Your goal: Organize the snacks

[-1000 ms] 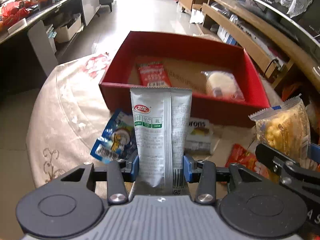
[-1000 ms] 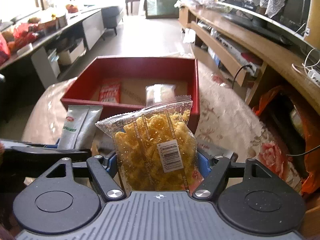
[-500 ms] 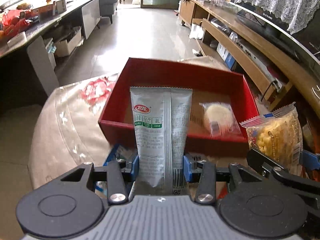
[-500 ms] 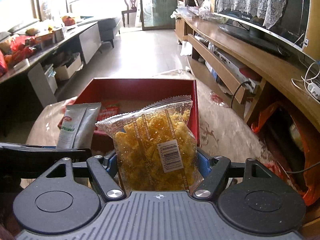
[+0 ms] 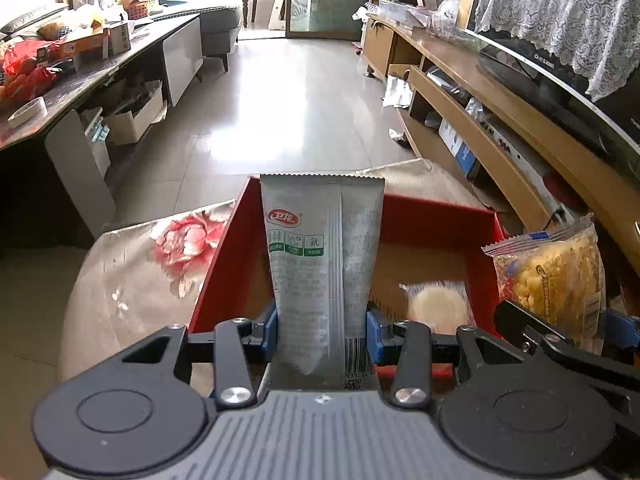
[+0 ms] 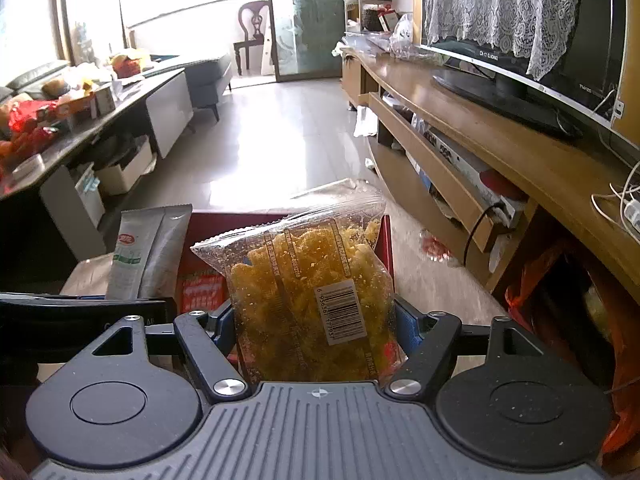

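Jaws of the left gripper are clamped on the lower part of a grey snack pouch, which stands upright between the blue pads; jaws of the right gripper are clamped on a clear bag of yellow snacks, likewise upright. Both packets are held above the near edge of the red box, with the left pouch over its left half and the bag toward its right wall.

Inside the box lie a round cake in clear wrap and a red packet (partly hidden behind the held items). The box sits on a floral cloth covering the tabletop.

Failure risks, judged from this position:
- Each packet is gripped low, so its tall upper part may flop and catch the box wall on the way down.
- Releasing the pouch too near the rim would probably tip it outward onto the cloth.
- Dropping the bag onto the round cake may crush it.
- The two grippers are close together; converging paths could cause a collision.
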A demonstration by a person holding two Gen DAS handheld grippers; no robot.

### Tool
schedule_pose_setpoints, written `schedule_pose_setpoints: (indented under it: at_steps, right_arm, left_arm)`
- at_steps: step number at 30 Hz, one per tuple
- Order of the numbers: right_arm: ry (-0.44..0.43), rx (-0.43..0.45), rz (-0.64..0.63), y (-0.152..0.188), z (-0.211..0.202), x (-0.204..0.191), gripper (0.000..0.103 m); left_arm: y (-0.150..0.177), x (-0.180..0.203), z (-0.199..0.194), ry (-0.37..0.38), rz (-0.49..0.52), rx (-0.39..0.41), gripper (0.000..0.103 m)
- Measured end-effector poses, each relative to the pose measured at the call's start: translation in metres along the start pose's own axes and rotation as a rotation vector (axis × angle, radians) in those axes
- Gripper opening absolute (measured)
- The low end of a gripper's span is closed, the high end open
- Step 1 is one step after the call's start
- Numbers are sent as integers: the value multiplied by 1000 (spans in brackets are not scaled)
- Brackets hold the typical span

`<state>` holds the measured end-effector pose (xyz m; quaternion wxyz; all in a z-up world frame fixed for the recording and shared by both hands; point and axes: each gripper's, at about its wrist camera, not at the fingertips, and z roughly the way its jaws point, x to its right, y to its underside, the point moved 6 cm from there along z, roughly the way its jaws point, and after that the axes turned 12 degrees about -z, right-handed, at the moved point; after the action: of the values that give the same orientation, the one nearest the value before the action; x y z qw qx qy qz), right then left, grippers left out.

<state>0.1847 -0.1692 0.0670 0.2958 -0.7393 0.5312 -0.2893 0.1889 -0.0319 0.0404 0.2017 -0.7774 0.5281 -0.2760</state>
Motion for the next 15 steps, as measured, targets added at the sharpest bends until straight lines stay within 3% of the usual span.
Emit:
schedule_pose_setpoints:
  at_steps: [15]
  right_arm:
    - [6, -24, 0, -24, 41, 7, 79]
  left_arm:
    - [-27, 8, 40, -40, -7, -4, 42]
